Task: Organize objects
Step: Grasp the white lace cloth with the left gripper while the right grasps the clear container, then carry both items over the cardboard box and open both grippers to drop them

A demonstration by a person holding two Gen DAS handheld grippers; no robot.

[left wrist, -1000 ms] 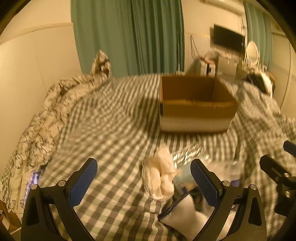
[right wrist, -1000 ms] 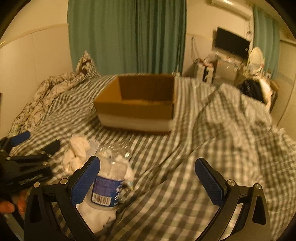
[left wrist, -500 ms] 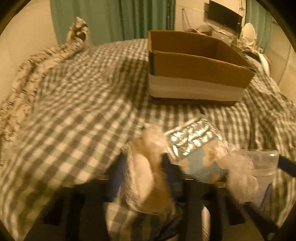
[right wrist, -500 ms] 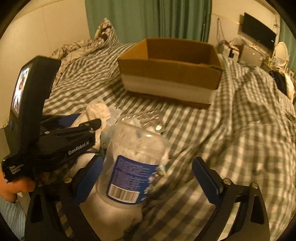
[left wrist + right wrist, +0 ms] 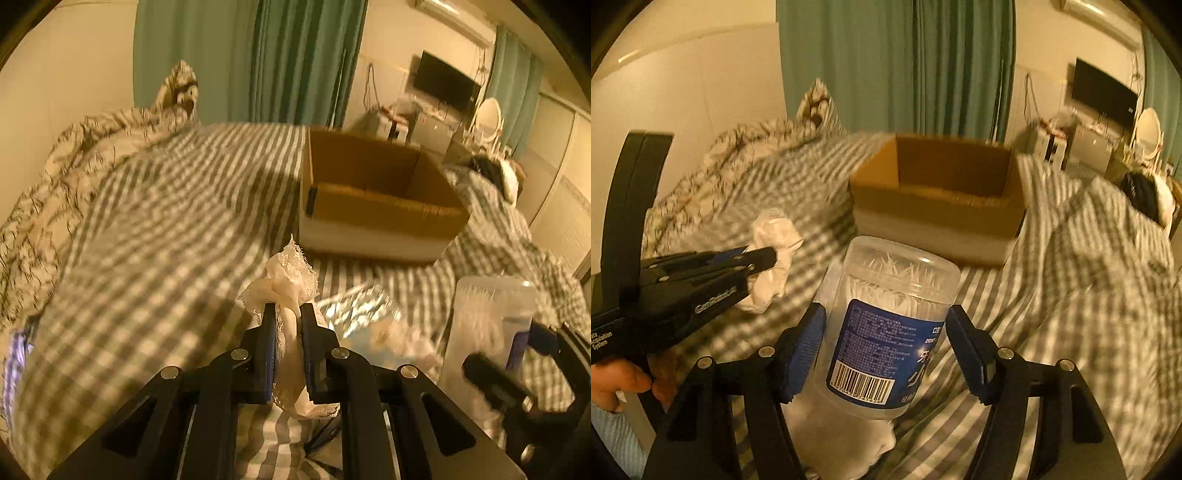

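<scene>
My left gripper (image 5: 288, 314) is shut on a cream lace cloth (image 5: 286, 284) and holds it above the checked bedspread; it also shows in the right wrist view (image 5: 764, 258) with the cloth (image 5: 774, 236). My right gripper (image 5: 886, 325) is shut on a clear plastic jar with a blue label (image 5: 882, 332), full of white picks; the jar also shows at the right of the left wrist view (image 5: 487, 321). An open cardboard box (image 5: 373, 195) stands farther back on the bed (image 5: 938, 199).
A silver foil packet (image 5: 354, 310) and a white cloth (image 5: 834, 439) lie on the bedspread (image 5: 155, 258) below the grippers. A patterned duvet (image 5: 66, 166) is bunched at the left. Green curtains, a TV and a dresser stand behind the bed.
My left gripper has closed on the lace cloth and lifted it off the bed. My right gripper has closed on the jar and raised it.
</scene>
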